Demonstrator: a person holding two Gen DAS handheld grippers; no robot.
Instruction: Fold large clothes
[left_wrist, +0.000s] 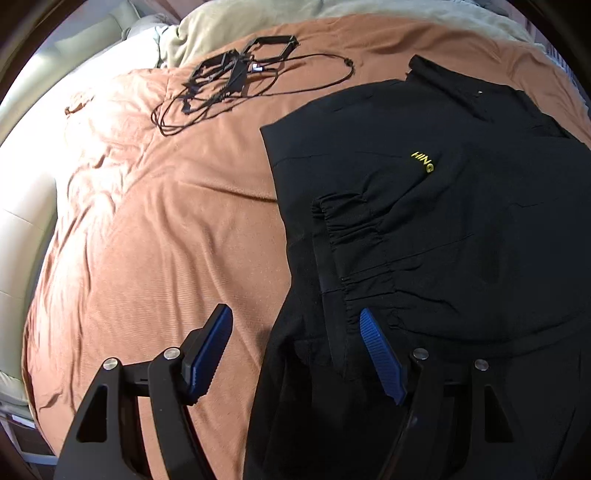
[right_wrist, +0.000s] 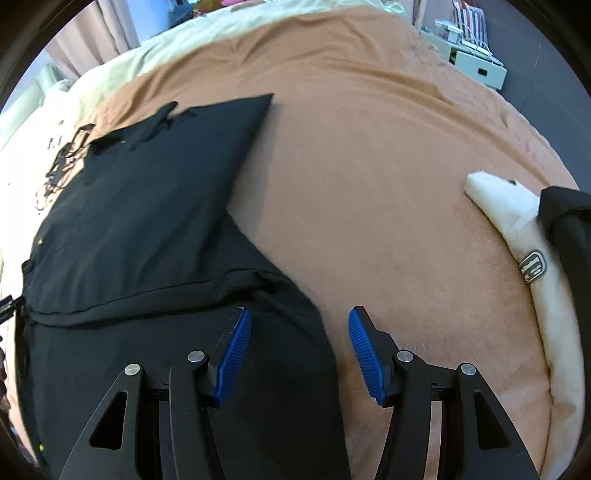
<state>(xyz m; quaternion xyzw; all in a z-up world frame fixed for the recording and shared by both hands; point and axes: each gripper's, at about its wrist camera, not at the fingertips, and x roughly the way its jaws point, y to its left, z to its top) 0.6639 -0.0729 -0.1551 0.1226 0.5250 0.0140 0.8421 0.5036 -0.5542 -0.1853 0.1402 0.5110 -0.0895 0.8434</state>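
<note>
The black jacket (left_wrist: 424, 206) lies partly folded on the orange bedspread (left_wrist: 155, 229), its sleeves already turned in over the body and its lower part trailing toward the near edge of the bed. The left gripper (left_wrist: 295, 354) hangs over the jacket's left edge with its blue pads spread wide and nothing between them; the right gripper (right_wrist: 300, 350) is likewise released, straddling the hem's right edge where black cloth meets the bedspread. To my eye the danger lies in the pinch: the cloth is slick-looking and layered, so a bite could catch only the top layer and pull the folded sleeve (left_wrist: 343, 236) out of place, or take some bedspread with it on the right side. If the two sides lift unevenly, the fold would likely come out skewed. The tangle of black cables and frames (left_wrist: 236, 81) sits well apart at the far side, no threat. Yellow letters on the chest read "HING" (left_wrist: 423, 161), possibly part of a longer word. A cream garment (right_wrist: 517, 236) at the right carries a dark patch (right_wrist: 533, 266) whose writing is too blurred to read.
</note>
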